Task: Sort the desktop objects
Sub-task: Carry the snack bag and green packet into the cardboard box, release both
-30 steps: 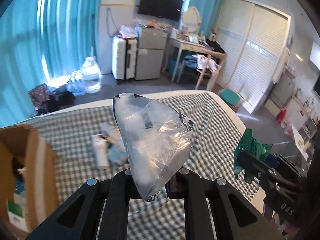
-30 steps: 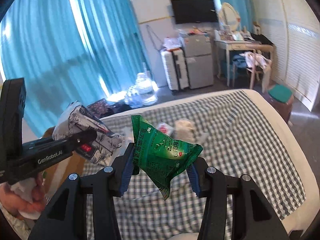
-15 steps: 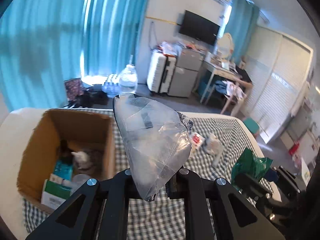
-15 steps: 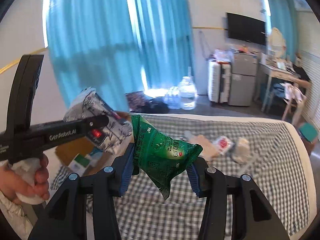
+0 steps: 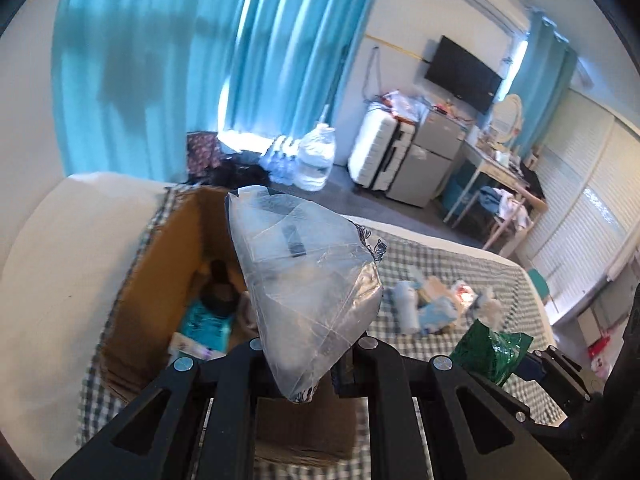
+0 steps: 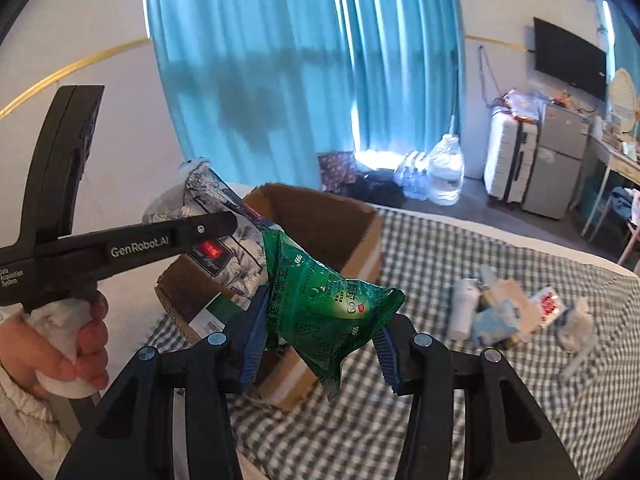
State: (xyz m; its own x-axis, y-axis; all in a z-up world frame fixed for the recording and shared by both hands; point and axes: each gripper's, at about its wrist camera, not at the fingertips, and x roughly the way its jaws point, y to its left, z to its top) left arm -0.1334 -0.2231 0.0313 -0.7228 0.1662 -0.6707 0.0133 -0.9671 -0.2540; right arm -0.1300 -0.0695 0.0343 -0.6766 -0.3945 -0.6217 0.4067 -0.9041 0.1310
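Observation:
My left gripper is shut on a clear-wrapped tissue pack, held above the open cardboard box. From the right wrist view the same pack shows a floral print, clamped in the left gripper over the box. My right gripper is shut on a green packet, just right of the box. The green packet also shows at the lower right of the left wrist view. Several loose items lie on the checked bedcover.
The box holds a teal pack and other things. A checked cover spreads over the bed. On the floor behind stand a water jug, white suitcases and a small fridge. A hand grips the left tool.
Both grippers have swung left across the bed with their packs. The cardboard box, at the far left edge before, now lies directly under the left gripper's tissue pack.

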